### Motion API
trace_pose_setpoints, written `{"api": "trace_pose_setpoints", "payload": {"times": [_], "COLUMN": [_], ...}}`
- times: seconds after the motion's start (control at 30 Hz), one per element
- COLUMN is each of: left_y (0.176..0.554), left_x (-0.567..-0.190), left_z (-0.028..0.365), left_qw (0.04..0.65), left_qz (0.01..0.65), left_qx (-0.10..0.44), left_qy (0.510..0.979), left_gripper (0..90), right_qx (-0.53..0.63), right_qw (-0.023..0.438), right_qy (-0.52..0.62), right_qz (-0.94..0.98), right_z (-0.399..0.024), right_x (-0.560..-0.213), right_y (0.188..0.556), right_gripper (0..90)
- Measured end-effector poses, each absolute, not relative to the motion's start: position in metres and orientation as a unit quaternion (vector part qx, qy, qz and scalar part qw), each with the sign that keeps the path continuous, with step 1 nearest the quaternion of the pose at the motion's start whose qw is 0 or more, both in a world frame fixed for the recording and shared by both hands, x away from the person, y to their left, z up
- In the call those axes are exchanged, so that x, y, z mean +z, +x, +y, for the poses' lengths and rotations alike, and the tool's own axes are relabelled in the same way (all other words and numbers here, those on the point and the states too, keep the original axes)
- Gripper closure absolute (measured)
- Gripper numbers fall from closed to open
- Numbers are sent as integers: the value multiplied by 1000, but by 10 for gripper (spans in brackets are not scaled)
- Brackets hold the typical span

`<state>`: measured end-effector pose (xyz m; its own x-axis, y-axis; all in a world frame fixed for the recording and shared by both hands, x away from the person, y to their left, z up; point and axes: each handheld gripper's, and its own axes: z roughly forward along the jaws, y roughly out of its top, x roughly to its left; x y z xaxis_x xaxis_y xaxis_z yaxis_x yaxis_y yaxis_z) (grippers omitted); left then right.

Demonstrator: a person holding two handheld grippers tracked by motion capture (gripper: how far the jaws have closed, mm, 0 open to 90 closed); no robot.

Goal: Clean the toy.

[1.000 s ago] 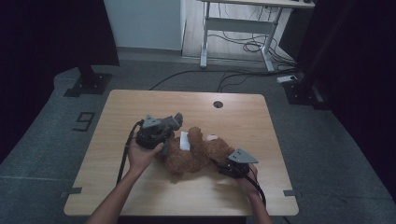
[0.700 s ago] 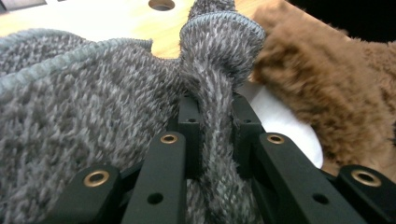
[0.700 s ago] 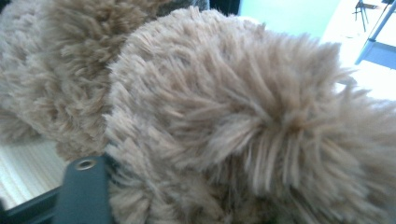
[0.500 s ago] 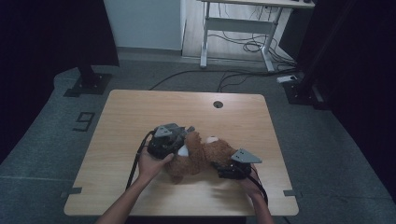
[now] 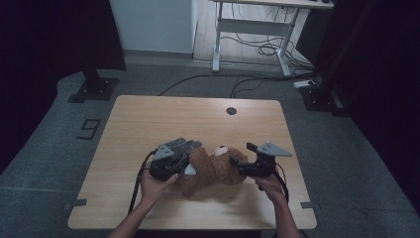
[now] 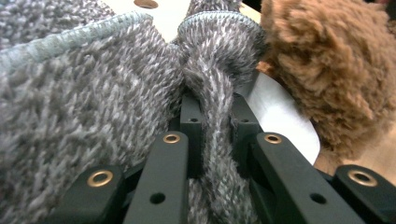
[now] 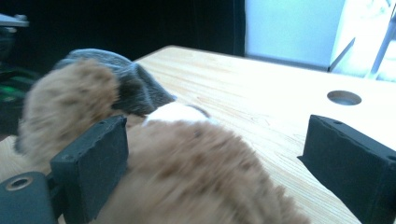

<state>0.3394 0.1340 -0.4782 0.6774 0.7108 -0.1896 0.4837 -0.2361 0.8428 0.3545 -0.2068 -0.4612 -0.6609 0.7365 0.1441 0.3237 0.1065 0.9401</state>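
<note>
left gripper view has fingers (image 6: 191,126) pinching grey knit cloth (image 6: 93,93); right gripper (image 7: 219,154) wide over teddy bear (image 7: 196,168).

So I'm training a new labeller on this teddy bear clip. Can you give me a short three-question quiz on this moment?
1. True or false: the left gripper is shut on the grey knitted garment.
2. How do the right gripper jaws stand? A) clamped on the teddy bear B) open, bear between them C) shut on nothing
3. What does the bear lie on?

Key:
1. True; grey knit is pinched between its jaws.
2. B; they have just been opening and the pads stand apart.
3. The wooden table.
</note>
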Motion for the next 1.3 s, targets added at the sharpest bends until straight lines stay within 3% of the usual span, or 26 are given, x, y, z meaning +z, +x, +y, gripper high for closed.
{"api": "trace_pose_setpoints", "payload": {"times": [0.47, 0.6, 0.87, 1.03, 1.23, 1.3], "left_y": [323, 320, 320, 319, 336, 343], "left_x": [-478, -478, -478, -472, -459, -457], "left_z": [129, 129, 134, 144, 154, 155], "left_qw": [494, 495, 502, 514, 525, 527], "left_qz": [356, 355, 362, 369, 389, 396], "left_qx": [95, 92, 82, 79, 97, 96], "left_qy": [788, 788, 781, 770, 751, 746], "left_gripper": [798, 798, 797, 796, 798, 797], "right_qx": [461, 464, 476, 510, 517, 515], "right_qw": [52, 38, 82, 115, 228, 245], "right_qy": [375, 376, 346, 322, 292, 285], "right_qz": [802, 801, 804, 790, 771, 770], "right_z": [-200, -199, -199, -196, -172, -165], "right_x": [-504, -517, -515, -506, -484, -480], "right_y": [350, 345, 336, 330, 341, 350], "right_gripper": [4, 62, 431, 488, 511, 508]}}
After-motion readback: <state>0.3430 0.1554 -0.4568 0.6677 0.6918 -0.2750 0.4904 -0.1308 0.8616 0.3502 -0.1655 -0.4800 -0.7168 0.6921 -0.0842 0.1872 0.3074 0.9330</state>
